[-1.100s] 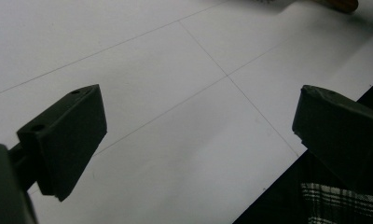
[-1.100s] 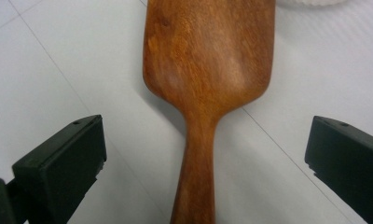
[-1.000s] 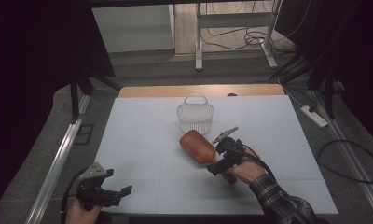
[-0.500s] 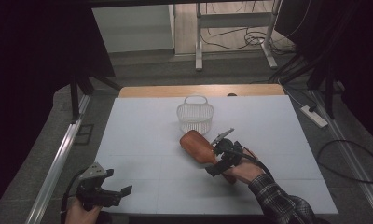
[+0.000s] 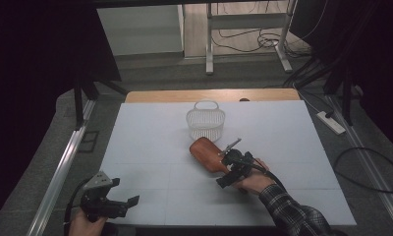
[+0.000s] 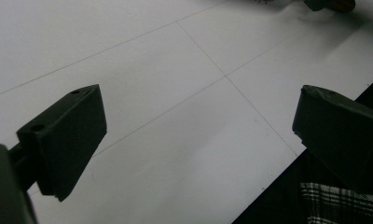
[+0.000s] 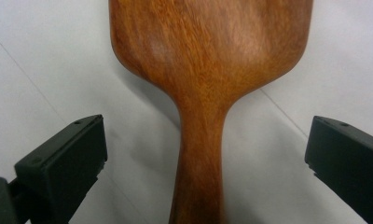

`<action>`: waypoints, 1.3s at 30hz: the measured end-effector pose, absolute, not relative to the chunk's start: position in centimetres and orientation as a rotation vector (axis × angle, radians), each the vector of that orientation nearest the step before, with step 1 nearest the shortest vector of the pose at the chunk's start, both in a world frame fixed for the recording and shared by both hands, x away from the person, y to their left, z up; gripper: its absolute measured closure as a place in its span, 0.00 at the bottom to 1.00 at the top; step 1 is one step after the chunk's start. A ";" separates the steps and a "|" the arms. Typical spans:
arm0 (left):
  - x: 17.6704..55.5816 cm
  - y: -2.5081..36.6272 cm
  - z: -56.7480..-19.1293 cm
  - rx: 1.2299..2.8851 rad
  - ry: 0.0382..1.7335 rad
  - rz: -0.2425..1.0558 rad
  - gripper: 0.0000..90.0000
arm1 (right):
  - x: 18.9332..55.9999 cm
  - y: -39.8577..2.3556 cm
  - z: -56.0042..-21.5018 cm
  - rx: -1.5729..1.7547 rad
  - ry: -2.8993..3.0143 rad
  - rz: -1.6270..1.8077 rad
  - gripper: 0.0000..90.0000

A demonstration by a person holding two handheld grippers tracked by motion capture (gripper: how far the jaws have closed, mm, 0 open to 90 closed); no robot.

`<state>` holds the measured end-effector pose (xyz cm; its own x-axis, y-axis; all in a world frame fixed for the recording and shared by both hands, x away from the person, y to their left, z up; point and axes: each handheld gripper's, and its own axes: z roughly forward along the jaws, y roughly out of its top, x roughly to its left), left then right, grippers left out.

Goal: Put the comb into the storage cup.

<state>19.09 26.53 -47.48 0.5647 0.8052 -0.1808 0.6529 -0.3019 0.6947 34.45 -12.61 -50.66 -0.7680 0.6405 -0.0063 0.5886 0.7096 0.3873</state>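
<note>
Wooden paddle [image 5: 208, 154] lies flat near the middle of the bench [image 5: 302, 147], its broad end toward the white basket [image 5: 205, 121] that stands upright nearer the far edge, with a gap between the two. As far as I can judge, the work is at its start: the paddle is not yet gripped or lifted, and nothing lies in the basket as far as the high view shows. What is left looks like the whole of it: closing on the handle, lifting, and carrying it wherever it is meant to go, perhaps to the basket.

In the right gripper view the right tool [image 7: 205, 154] is spread wide, its jaws standing well clear on either side of the paddle's narrow handle [image 7: 198, 163], which runs up between them. Neither jaw touches the wood. The grasp is lined up but not made.

By the near left corner of the bench, the left tool [image 6: 198, 140] hangs released too, jaws wide apart over bare white surface, holding and touching nothing.
</note>
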 end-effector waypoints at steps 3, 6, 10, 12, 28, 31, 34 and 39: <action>19.1 26.5 -47.5 2.048 1.165 0.259 0.04 | 34.5 -12.6 -50.9 1.016 2.777 0.546 0.00; 19.1 26.5 -47.5 2.049 1.164 0.259 0.04 | 34.6 -12.6 -51.0 1.026 2.772 0.529 0.00; 19.1 26.5 -47.5 2.049 1.164 0.259 0.04 | 34.7 -12.6 -50.9 1.034 2.755 0.526 0.05; 19.1 26.5 -47.5 2.048 1.164 0.258 0.04 | 34.7 -12.6 -50.8 1.034 2.750 0.531 0.10; 19.1 26.4 -47.5 2.054 1.165 0.260 0.04 | 34.9 -12.5 -50.4 1.057 2.751 0.584 0.65; 19.1 26.4 -47.5 2.054 1.166 0.261 0.04 | 34.8 -12.5 -50.3 1.052 2.760 0.585 0.75; 19.1 26.4 -47.5 2.053 1.167 0.261 0.04 | 34.8 -12.5 -50.3 1.043 2.766 0.569 0.77; 19.1 26.4 -47.5 2.050 1.169 0.263 0.04 | 34.5 -12.5 -50.2 1.001 2.764 0.573 0.79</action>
<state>19.10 26.44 -47.49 0.5622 0.8077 -0.1776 0.6541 -0.3028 0.6932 34.53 -12.48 -50.19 -0.7671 0.6414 -0.0080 0.5854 0.7051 0.4002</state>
